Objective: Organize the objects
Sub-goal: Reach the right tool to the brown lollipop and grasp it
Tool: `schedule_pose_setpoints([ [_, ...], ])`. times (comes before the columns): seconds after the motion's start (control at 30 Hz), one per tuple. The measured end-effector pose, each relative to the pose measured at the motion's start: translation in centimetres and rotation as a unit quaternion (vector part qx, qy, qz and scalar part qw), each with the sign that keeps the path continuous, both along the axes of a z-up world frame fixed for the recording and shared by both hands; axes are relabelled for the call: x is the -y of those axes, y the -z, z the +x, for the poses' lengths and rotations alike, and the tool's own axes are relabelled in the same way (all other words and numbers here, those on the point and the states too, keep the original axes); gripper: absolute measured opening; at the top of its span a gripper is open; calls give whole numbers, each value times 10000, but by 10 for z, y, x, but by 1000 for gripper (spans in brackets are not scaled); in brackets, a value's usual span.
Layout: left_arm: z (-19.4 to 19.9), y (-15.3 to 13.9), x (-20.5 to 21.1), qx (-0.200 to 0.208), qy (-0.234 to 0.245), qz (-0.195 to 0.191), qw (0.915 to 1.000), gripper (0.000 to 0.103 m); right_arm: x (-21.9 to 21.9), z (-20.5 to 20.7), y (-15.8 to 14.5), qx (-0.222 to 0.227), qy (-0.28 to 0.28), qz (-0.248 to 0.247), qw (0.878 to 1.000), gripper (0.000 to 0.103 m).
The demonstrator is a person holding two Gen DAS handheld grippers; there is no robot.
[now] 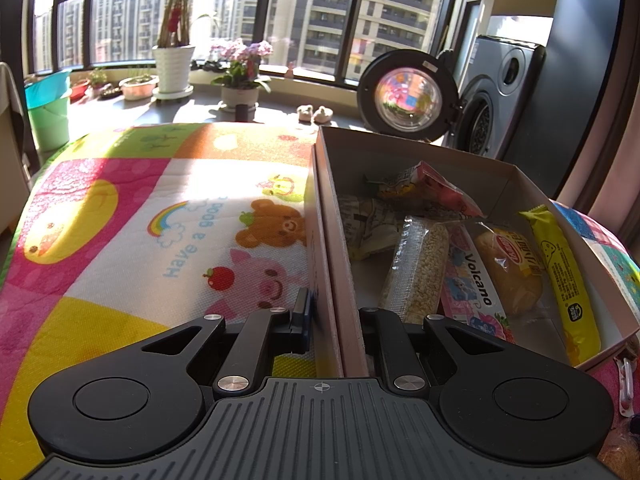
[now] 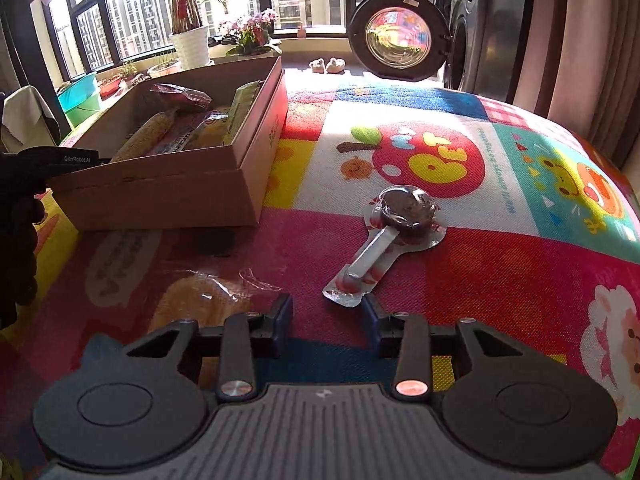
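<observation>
My big soft play mat [image 2: 460, 264] with bright cartoon animals covers the whole worktop. The open brown cardboard box [image 2: 168, 196] sits on the mat toward its far left side. Inside the box lie snack packs side by side: a long yellow snack bar [image 1: 564, 280] against the right wall, a clear-wrapped bun [image 1: 512, 268] next to it, a pink "Volcano" pack [image 1: 472, 284], and a clear pack of pale grains [image 1: 420, 268]. More packs lie behind them toward the far wall.

My left gripper [image 1: 334, 320] is clamped on the box's near left wall, one finger outside and one finger inside.

Near the mat's front edge lies a wrapped yellow bun [image 2: 200, 300], just left of my right gripper [image 2: 326, 312]. A wrapped lollipop with a dark round top [image 2: 396, 224] lies on the mat, its stick end between my right gripper's fingertips. The fingers are spread wide and hold nothing.
</observation>
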State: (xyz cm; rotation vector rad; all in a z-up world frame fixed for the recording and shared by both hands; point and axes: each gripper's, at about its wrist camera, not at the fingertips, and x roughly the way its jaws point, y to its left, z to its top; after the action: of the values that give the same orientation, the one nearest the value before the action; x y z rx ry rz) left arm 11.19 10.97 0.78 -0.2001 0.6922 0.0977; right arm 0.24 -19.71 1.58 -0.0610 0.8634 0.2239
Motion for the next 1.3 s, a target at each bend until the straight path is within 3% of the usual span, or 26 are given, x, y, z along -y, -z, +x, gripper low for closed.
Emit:
schedule_pose_setpoints([
  [0.3,0,0,0,1,4,1,10000,15,-33,-21,-3,33,-608,11,9981,39],
  [0.47,0,0,0,1,2,-4,10000,15,-35,-26,-5,62,-674,-1,9977,40],
  [0.5,0,0,0,0,1,-2,10000,15,-32,-27,-8,125,-648,-22,9978,42],
  [0.57,0,0,0,1,0,-1,10000,15,-25,-27,-13,297,-534,-64,9981,59],
  [0.63,0,0,0,1,0,-3,10000,15,-14,-25,-17,486,-342,-105,9982,67],
  [0.8,0,0,0,1,1,-5,10000,15,30,-12,-18,597,560,-302,9962,67],
  [0.93,0,0,0,2,1,-5,10000,15,51,-6,-3,339,939,-461,9939,65],
  [1.3,-1,0,0,4,8,-19,10000,15,14,-38,2,169,174,-320,9992,63],
])
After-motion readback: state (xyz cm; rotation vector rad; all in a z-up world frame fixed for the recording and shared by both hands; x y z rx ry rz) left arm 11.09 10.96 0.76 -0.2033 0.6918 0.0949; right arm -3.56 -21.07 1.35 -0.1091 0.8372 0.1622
